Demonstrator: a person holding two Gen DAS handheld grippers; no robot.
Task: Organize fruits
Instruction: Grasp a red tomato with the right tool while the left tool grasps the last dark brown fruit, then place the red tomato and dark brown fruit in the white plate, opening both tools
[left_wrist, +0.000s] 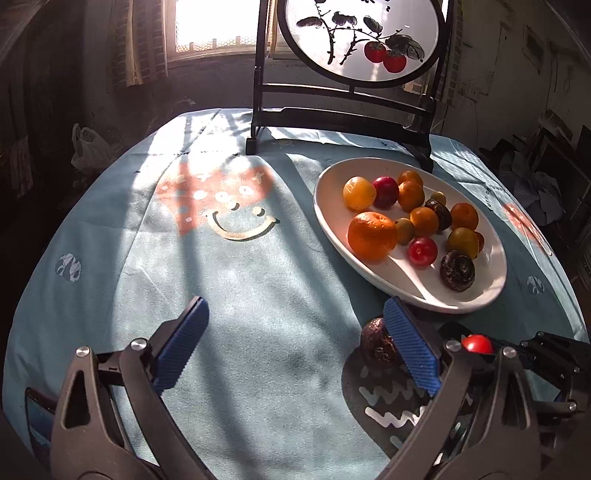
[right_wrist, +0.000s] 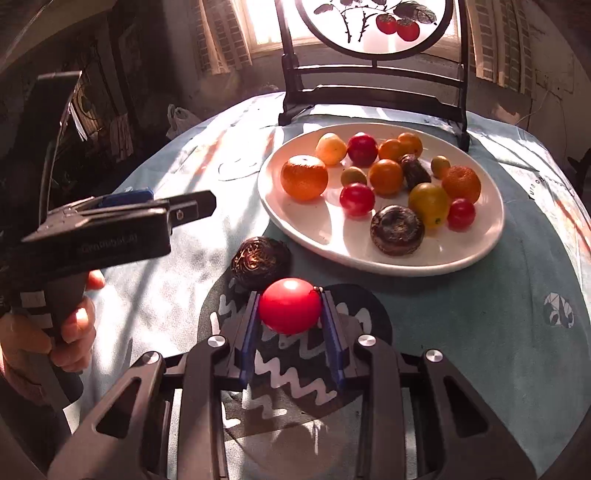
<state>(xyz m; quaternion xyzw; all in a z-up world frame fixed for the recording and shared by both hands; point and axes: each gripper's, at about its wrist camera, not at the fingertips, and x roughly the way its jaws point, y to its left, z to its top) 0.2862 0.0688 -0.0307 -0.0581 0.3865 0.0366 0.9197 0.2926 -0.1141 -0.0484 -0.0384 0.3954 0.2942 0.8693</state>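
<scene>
Right claw (right_wrist: 290, 308) pinches round red tomato (right_wrist: 289, 305), stem end rightward

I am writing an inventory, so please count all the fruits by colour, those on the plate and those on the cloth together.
Orange fruits: 5
Red fruits: 4, one in the right hand-held gripper
Yellow or greenish fruits: 4
Dark brown fruits: 3
Total: 16
</scene>
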